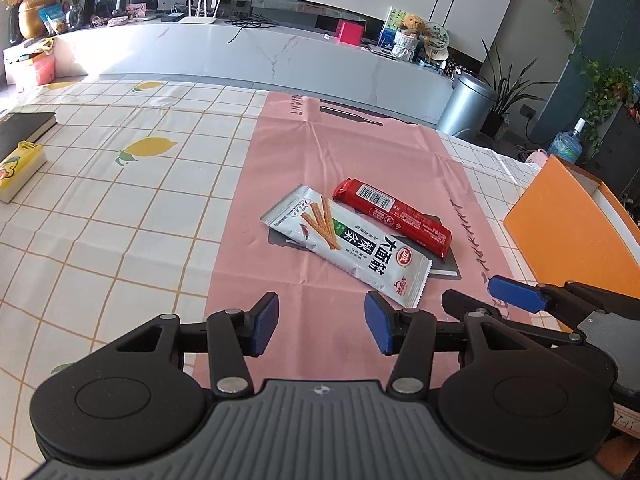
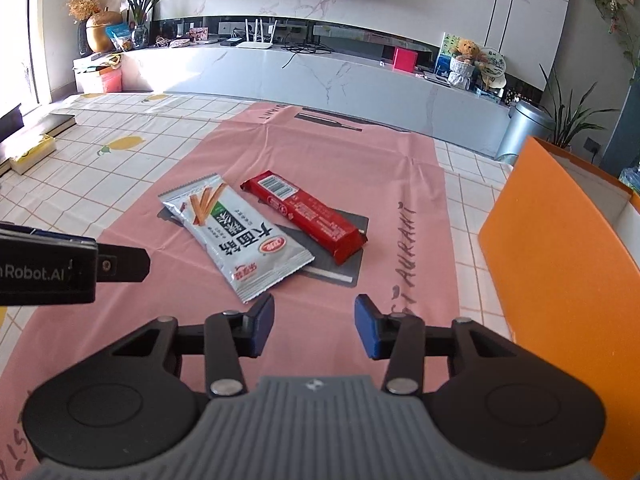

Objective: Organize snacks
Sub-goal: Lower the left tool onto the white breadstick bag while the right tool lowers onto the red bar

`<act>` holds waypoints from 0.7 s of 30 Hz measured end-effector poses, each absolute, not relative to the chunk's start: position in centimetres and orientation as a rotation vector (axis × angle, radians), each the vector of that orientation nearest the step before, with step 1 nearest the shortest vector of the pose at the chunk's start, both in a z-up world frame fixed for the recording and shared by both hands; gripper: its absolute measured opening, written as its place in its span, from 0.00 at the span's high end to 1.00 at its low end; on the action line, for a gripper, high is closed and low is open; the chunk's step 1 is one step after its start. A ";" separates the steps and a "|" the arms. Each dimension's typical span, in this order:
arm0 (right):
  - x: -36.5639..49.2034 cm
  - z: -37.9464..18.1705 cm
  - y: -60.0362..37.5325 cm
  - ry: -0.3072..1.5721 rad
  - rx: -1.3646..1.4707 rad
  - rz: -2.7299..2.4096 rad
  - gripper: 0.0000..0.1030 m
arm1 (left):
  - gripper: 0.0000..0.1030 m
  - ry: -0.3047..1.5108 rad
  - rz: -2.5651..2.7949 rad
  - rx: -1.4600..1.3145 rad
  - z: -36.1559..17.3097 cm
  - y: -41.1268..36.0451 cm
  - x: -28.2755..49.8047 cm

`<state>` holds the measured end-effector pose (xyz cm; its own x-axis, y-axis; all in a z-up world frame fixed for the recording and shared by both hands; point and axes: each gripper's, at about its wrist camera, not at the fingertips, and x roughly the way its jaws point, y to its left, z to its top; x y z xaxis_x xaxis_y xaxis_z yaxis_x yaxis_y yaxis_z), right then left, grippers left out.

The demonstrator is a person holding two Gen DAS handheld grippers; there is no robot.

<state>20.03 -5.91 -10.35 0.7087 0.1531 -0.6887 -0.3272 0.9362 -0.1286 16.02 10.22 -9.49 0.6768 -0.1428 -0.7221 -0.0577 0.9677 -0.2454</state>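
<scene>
Left gripper (image 1: 321,326) jaws apart, empty, silver snack packet (image 1: 346,243) just ahead

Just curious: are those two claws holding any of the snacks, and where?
Nothing is held. The left gripper and right gripper are open above the pink mat.

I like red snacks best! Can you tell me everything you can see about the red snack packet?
The red snack packet is a long, thin bar in shiny plastic-looking wrap, sealed at both ends. A white barcode label sits near its far end, with small white printing along its length. It lies flat and slanted, partly on a dark grey flat thing on the pink sheet. The silver snack packet lies just beside it. No hand-held gripper touches it.
</scene>
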 end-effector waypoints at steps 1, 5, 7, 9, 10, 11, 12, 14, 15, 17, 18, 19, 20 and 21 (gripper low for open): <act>20.5 -10.3 -5.9 0.728 -0.255 0.265 0.59 | 0.45 0.832 -0.048 -0.271 -9.6 10.3 16.4; 22.8 -10.4 -5.9 0.700 -0.260 0.247 0.59 | 0.48 0.854 -0.049 -0.314 -10.2 10.6 17.5; 23.9 -10.9 -5.8 0.695 -0.276 0.239 0.58 | 0.48 0.864 -0.047 -0.331 -10.4 10.8 17.9; 24.8 -11.4 -5.6 0.680 -0.310 0.222 0.52 | 0.48 0.869 -0.046 -0.350 -10.6 11.0 18.1; 25.3 -11.7 -5.6 0.678 -0.325 0.215 0.50 | 0.48 0.869 -0.046 -0.359 -10.7 11.0 18.1; 25.8 -12.0 -5.6 0.684 -0.331 0.216 0.50 | 0.48 0.870 -0.044 -0.368 -10.8 11.1 18.2; 26.0 -12.1 -5.7 0.691 -0.329 0.224 0.49 | 0.48 0.875 -0.042 -0.376 -10.9 11.1 18.3; 26.2 -12.5 -5.7 0.703 -0.327 0.242 0.45 | 0.46 0.886 -0.041 -0.390 -11.0 11.1 18.5; 26.1 -12.7 -5.7 0.701 -0.337 0.242 0.41 | 0.45 0.886 -0.040 -0.395 -11.0 11.1 18.6; 25.8 -12.9 -5.2 0.684 -0.357 0.253 0.39 | 0.40 0.881 -0.037 -0.404 -10.8 11.1 18.6; 25.6 -12.9 -5.0 0.683 -0.360 0.266 0.38 | 0.39 0.880 -0.032 -0.410 -10.7 11.2 18.7; 25.3 -12.8 -4.8 0.682 -0.360 0.286 0.33 | 0.37 0.878 -0.027 -0.415 -10.7 11.2 18.7; 24.9 -12.8 -4.5 0.682 -0.358 0.314 0.30 | 0.35 0.874 -0.023 -0.417 -10.6 11.3 18.7; 24.5 -12.8 -4.1 0.681 -0.358 0.339 0.26 | 0.34 0.874 -0.017 -0.419 -10.6 11.4 18.7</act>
<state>24.54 -4.14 -12.76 0.7275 0.1860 -0.6605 -0.4157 0.8853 -0.2085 18.69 11.39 -10.55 0.6468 -0.1839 -0.7402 -0.1544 0.9188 -0.3632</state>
